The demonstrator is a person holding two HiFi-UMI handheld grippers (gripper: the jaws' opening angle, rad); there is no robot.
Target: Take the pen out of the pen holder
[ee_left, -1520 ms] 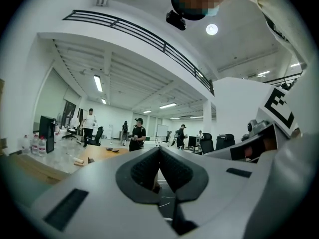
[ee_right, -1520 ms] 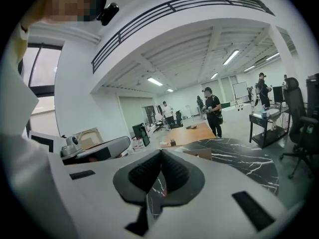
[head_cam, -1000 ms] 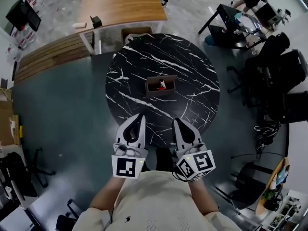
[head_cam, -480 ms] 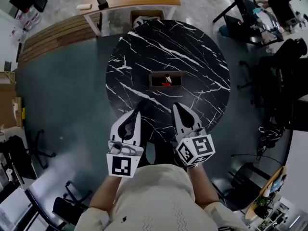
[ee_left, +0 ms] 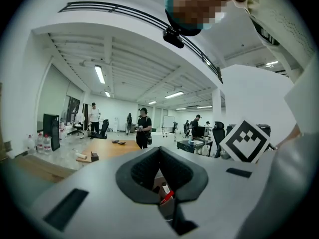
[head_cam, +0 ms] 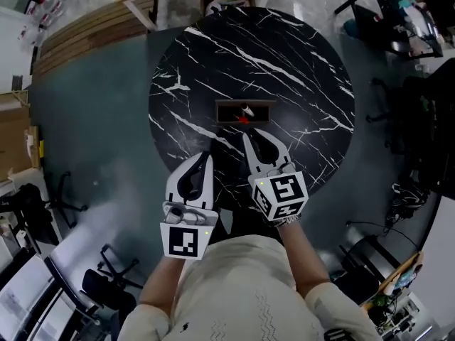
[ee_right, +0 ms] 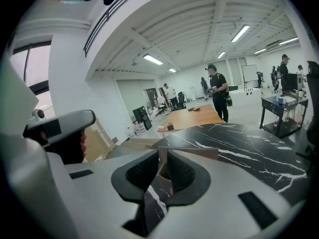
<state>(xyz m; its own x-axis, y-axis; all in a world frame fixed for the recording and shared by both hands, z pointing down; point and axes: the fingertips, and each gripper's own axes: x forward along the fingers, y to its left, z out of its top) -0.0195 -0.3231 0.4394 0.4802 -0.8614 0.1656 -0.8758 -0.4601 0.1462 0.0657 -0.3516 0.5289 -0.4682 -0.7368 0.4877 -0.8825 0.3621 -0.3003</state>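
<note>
A round black marble worktop (head_cam: pixel 298 55) stands on a grey-green floor (head_cam: pixel 92 119), a wooden table (ee_right: pixel 194 114) and slatted bench (head_cam: pixel 85 35) beyond its far edge, what seem black office chairs (head_cam: pixel 434 112) off its right edge, strip lights (ee_left: pixel 99 74) on the white ceiling (ee_left: pixel 139 59).

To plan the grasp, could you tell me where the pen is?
In the head view, the pen stands in the brown pen holder on the marble table, just ahead of the right gripper.

Bare marble tabletop (head_cam: pixel 298 77) lies between the right claw (head_cam: pixel 254 139) and the pen holder (head_cam: pixel 226 111) — its top open.
</note>
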